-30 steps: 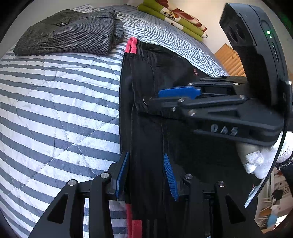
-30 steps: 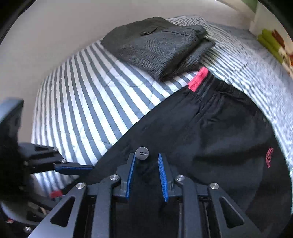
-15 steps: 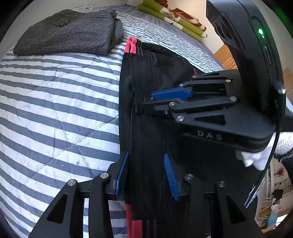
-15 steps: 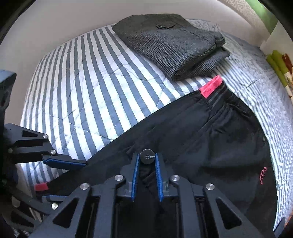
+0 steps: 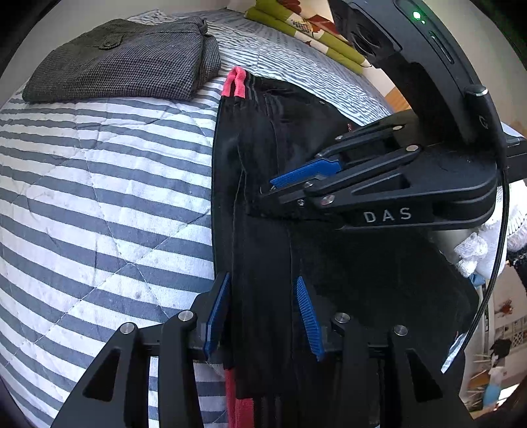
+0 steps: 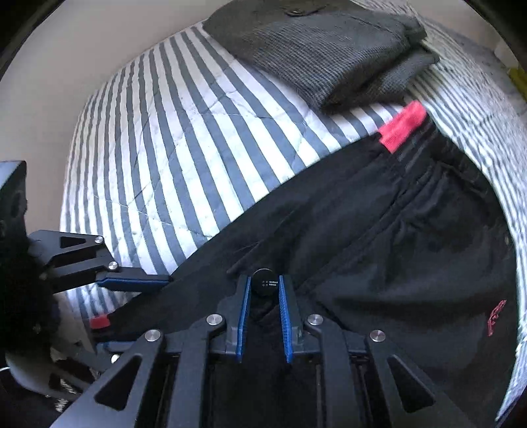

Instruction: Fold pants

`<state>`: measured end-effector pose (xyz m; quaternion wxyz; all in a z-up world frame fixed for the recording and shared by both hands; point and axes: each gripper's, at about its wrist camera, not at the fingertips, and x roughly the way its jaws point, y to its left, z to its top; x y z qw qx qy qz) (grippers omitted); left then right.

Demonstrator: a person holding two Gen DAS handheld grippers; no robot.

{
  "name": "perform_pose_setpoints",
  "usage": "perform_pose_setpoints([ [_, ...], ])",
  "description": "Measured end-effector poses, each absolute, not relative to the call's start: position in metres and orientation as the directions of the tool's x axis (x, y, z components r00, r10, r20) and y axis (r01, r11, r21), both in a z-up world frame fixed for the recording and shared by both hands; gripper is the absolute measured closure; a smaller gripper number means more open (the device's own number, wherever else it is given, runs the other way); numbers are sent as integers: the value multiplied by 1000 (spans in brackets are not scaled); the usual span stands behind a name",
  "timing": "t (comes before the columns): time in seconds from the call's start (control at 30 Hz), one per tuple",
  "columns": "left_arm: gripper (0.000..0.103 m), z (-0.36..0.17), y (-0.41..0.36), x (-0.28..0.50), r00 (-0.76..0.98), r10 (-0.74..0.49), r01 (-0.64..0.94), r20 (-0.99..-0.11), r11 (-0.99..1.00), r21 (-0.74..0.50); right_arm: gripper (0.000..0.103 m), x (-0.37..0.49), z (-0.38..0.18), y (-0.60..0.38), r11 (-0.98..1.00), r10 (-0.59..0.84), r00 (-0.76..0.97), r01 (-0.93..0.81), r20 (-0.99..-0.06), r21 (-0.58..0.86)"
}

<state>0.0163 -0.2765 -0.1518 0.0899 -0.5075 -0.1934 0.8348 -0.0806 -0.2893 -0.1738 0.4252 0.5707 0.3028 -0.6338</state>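
Note:
Black pants [image 5: 257,148] with red trim [image 5: 234,82] lie lengthwise on a striped quilt [image 5: 98,197]. My left gripper [image 5: 262,278] is at the near end, with a thick fold of the black cloth filling the gap between its blue pads and red trim running down between the fingers. My right gripper [image 6: 264,291] points steeply down at the pants [image 6: 395,247], its pads narrowed onto a pinch of cloth carrying a black button [image 6: 265,282]. In the left wrist view the right gripper [image 5: 268,191] comes in from the right and nips the cloth near its left edge.
A folded grey pair of pants [image 5: 122,59] lies at the far end of the quilt, just beyond the red trim [image 6: 402,126]. Green patterned bedding [image 5: 296,29] sits by the far wall. A white sleeve [image 5: 477,250] shows behind the right gripper. The bed's edge drops away on the left.
The right gripper's jaws have narrowed onto the cloth at the button, and it has tipped more steeply down. The left gripper has kept its place and its opening.

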Motion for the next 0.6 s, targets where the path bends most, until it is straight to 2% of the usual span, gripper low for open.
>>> perform_pose_setpoints([
  [0.27, 59, -152, -278, 15, -469, 349, 47, -811, -907, -418, 88, -95, -175, -294, -528, -213, 13, 840, -977, 126],
  [0.47, 59, -151, -277, 16, -468, 347, 46, -812, -909, -415, 88, -97, -157, -284, -528, -257, 114, 815, -960, 239],
  [0.6, 58, -152, -278, 15, -468, 350, 51, -811, -906, -420, 88, -92, -177, -291, -513, -189, 121, 834, -974, 203],
])
